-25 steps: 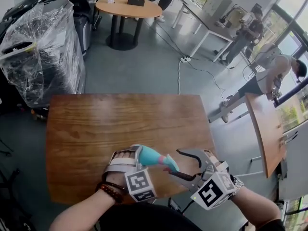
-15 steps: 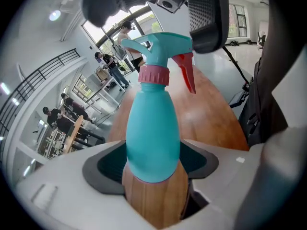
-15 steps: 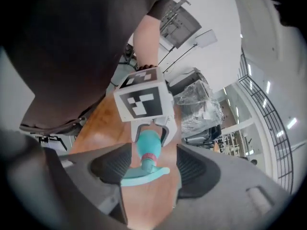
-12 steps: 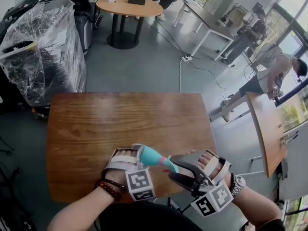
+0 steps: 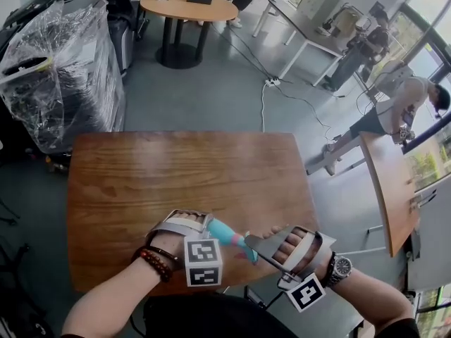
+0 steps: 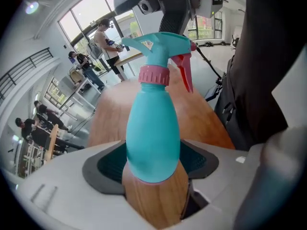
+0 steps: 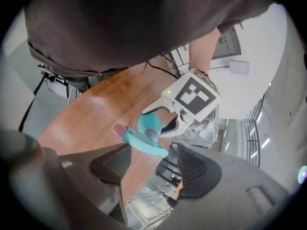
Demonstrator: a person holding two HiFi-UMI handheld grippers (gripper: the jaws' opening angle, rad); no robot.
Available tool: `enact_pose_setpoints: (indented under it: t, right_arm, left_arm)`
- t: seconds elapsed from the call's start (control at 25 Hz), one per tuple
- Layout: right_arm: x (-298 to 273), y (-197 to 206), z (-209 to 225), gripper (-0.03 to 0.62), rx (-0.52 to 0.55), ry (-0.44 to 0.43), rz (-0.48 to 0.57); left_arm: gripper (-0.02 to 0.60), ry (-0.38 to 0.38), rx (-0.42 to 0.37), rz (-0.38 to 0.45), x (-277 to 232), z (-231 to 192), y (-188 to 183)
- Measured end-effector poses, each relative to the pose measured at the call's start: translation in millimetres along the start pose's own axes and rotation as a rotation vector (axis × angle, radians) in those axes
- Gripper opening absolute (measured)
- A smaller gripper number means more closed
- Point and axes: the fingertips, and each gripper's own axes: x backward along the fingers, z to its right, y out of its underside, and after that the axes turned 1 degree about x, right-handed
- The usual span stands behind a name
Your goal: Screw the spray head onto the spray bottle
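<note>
Held: spray bottle [image 6: 152, 128], teal body clamped in the left tool [image 6: 152, 162], neck pointing away from it, above the worktop [image 5: 176, 174]. At the right tool [image 7: 153, 166]: jaws apart, spray head [image 7: 144, 140] between them, ungripped. Advice: close squarely on the pink collar [image 6: 154, 74], keep it in line with the neck, and turn gently to avoid cross-threading.

Far table: the wood of the table [image 5: 183, 167] was seen bare, open to either gripper.
Near edge: it was crowded by the left gripper [image 6: 153, 164], the spray bottle [image 6: 152, 128] and the right gripper [image 7: 153, 157].
Right jaws: they were held apart, and the way forward was blocked by the spray head [image 7: 144, 142].
</note>
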Motion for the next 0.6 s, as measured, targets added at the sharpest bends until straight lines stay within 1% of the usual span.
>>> enact_pose_setpoints:
  t: [0.16,0.2,0.24,0.36,0.48,0.6]
  right_arm:
    - [-6,-16,-19,0.282,0.085,-0.024,0.057]
    - [-6,-19,-22,0.277,0.1,-0.031,0.067]
    - [-7,-21,-25,0.254,0.112,-0.034,0.075]
    - [-8,-25,-29,0.193,0.122,-0.032,0.088]
    - [-8,-29,-32,0.175,0.137,-0.032,0.099]
    - [-9,-30,-33,0.121,0.127,-0.025,0.101]
  left_arm:
    - [0.371,0.081,-0.031,0.015,-3,16,-8]
    - [0.371,0.092,-0.038,0.017,-4,19,-10]
    - [0.371,0.1,-0.046,0.02,-4,22,-12]
    - [0.371,0.109,-0.059,0.028,-3,27,-16]
    - [0.371,0.112,-0.065,0.032,-2,30,-19]
    - [0.371,0.102,-0.071,0.032,-1,30,-21]
